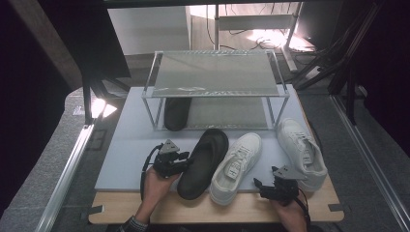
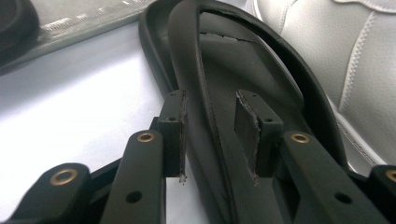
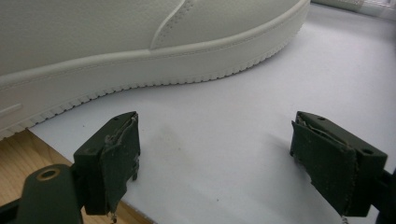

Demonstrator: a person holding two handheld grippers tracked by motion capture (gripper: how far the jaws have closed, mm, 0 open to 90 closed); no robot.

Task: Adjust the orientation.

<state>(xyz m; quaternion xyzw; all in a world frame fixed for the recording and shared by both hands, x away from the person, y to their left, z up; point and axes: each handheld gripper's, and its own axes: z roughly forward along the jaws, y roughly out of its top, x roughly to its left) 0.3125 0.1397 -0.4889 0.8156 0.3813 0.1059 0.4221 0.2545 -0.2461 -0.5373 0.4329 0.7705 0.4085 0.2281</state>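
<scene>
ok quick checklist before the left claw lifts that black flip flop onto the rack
1. Strap between the pads: ok, the left claw straddles the flip flop strap.
2. Pads pressing the strap: not ok, gaps show on both sides.
3. Rack lower shelf space: ok, room beside the other black flip flop.
4. Right claw out of the way: ok, open and empty by a white sneaker.
5. Neighbouring sneaker clear: cannot tell, it lies very close.
</scene>
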